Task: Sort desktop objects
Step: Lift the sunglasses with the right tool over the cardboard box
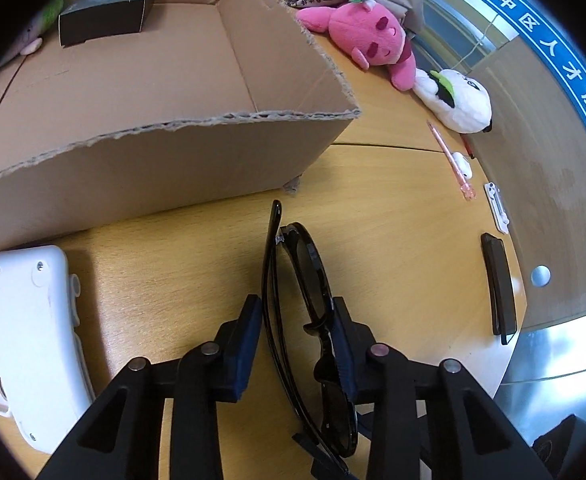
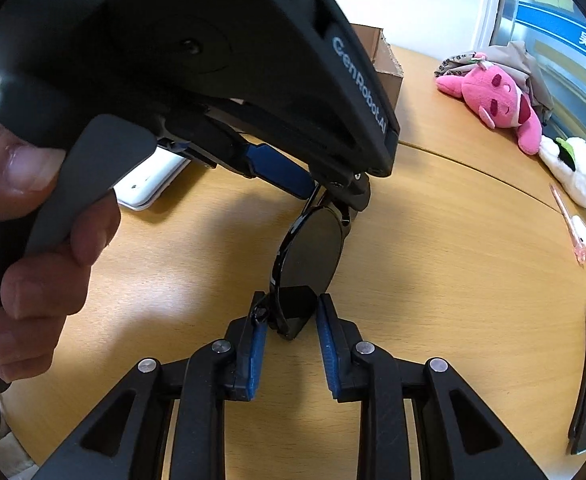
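So in the left wrist view there's a white device point(image 1: 33, 344) at lower left, an open box point(image 1: 153, 92) filling the upper left, and the left gripper point(image 1: 297, 320) at bottom centre, narrowed onto black glasses point(image 1: 309, 304) held just over the desk point(image 1: 393, 248). Pink plush point(image 1: 369, 36) sits upper right. In the right wrist view, a hand point(image 2: 33, 248) at far left squeezes the left gripper's trigger, while the right gripper point(image 2: 289, 320), bottom centre, is partly open around the glasses' near end.

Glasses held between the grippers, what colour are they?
Glossy black glasses with dark lenses, clearest in the left wrist view.
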